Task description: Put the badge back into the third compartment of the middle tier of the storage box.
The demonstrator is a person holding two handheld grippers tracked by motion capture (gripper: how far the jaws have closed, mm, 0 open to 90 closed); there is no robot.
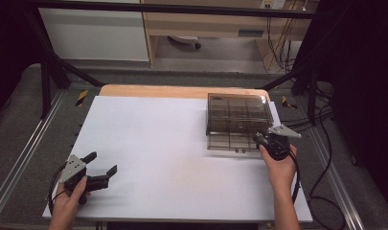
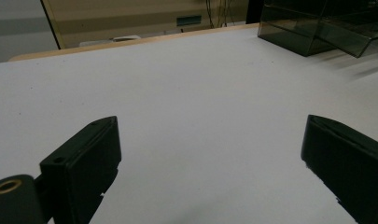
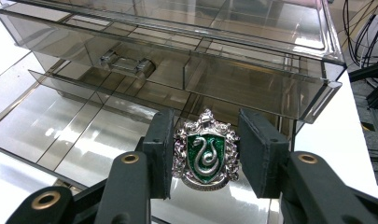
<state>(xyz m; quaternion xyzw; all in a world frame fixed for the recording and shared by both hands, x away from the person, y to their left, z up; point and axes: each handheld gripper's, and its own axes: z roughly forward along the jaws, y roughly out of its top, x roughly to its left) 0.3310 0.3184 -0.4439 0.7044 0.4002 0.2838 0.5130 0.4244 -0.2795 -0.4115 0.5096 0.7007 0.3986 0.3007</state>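
A smoky clear drawer box (image 1: 238, 115) stands at the back right of the white table (image 1: 172, 158). Its lower drawer (image 3: 79, 135) is pulled out and shows several divided compartments. My right gripper (image 3: 206, 122) hovers over the drawer's right part, shut on a silver crest badge (image 3: 206, 156) with a green shield and a snake, held upright between the pads. From above, the right gripper (image 1: 259, 139) sits at the box's front right corner. My left gripper (image 1: 104, 162) rests at the front left of the table, and its jaws (image 2: 210, 126) are open with nothing between them.
The upper drawer's clear handle (image 3: 126, 65) sits above and left of the badge. The drawer box (image 2: 317, 28) lies far right of the left gripper. Black frame bars and cables (image 1: 321, 143) run along the table's right side. A wooden strip (image 1: 182, 91) edges the back.
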